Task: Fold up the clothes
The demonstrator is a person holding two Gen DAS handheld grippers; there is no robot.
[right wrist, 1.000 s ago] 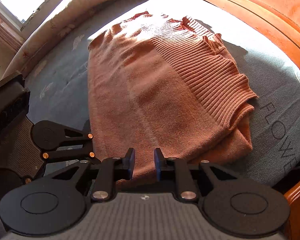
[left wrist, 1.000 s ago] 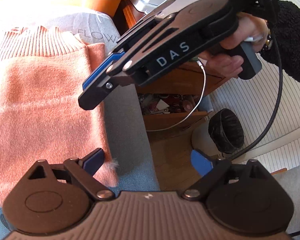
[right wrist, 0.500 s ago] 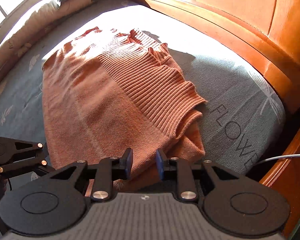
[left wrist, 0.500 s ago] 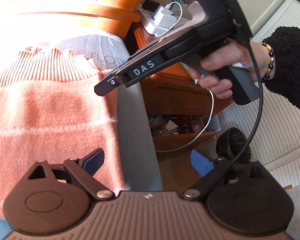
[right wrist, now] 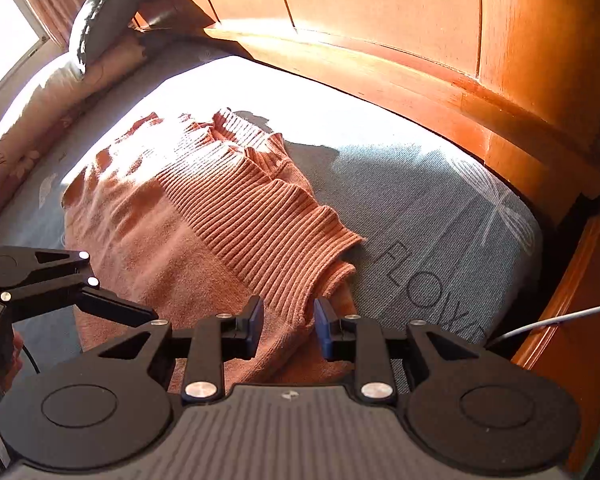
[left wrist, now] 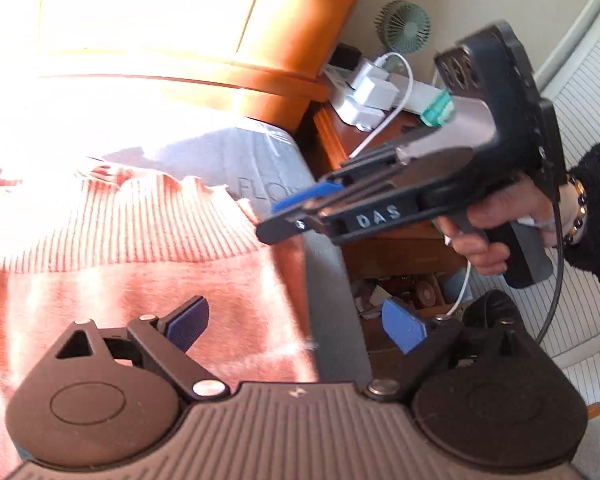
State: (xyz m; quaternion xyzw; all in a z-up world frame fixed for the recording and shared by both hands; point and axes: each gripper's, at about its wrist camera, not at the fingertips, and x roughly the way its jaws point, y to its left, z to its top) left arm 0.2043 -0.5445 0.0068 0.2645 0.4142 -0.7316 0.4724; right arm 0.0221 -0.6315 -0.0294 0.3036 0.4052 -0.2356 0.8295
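Left wrist view, near first: left gripper with blue pads spread wide, nothing between them, hanging above the near right edge of the orange sweater. Left pad sits over the knit, right pad is past the mattress edge over the floor side. Next out, the right gripper crosses from the right, held in a hand with a black fuzzy sleeve and a bead bracelet; seen side-on here, its tip is over the sweater's right edge, its gap hard to read from this angle. Behind it a wooden nightstand with white chargers and a small green fan, visible only in this view. A black cable runs down from the handle.

Right wrist view: right gripper partly open, a moderate gap between the blue pads, nothing pinched; sweater corner lies below the gap, contact can't be told. Left gripper enters from the left edge, seen from the side. Sweater lies folded on the grey mattress, ribbed hem layer on top toward the right, near the printed lettering. Farther back, only in this view: the wooden headboard, a grey pillow and a window at far left
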